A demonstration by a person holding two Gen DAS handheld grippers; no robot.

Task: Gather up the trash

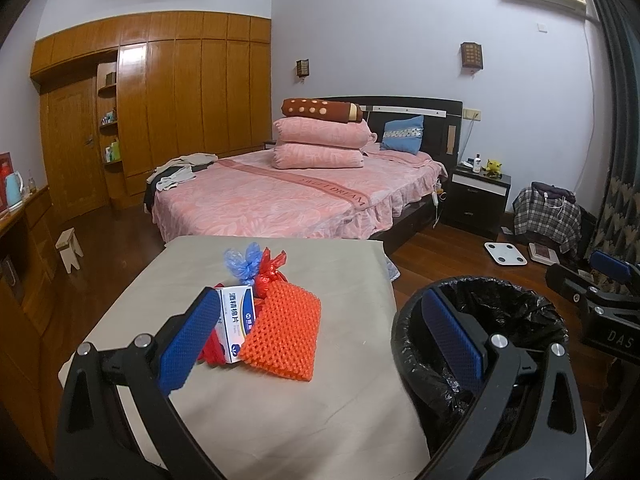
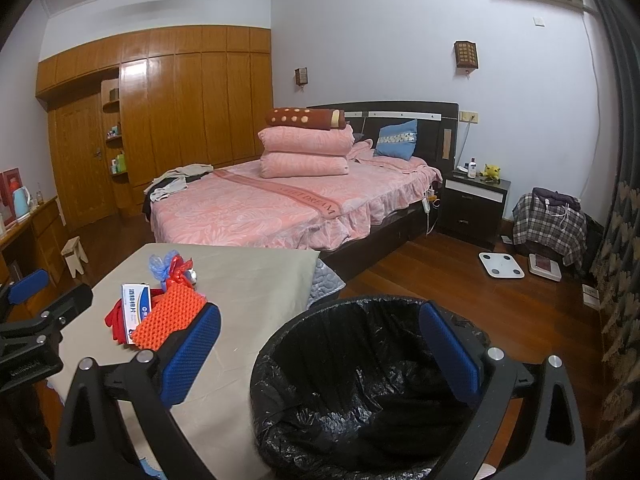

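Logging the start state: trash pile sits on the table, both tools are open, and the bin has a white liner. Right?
Not quite: the bin has a black liner, clear in the right wrist view. The pile is on the table, both tools open.

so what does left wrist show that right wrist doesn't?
Left wrist only: the right gripper at the frame's right edge, and the orange mesh pad seen whole. Right wrist only: the left gripper at the left edge, and the bin's black liner seen down inside. Both: the white box, blue bag, red bag, table, bed.
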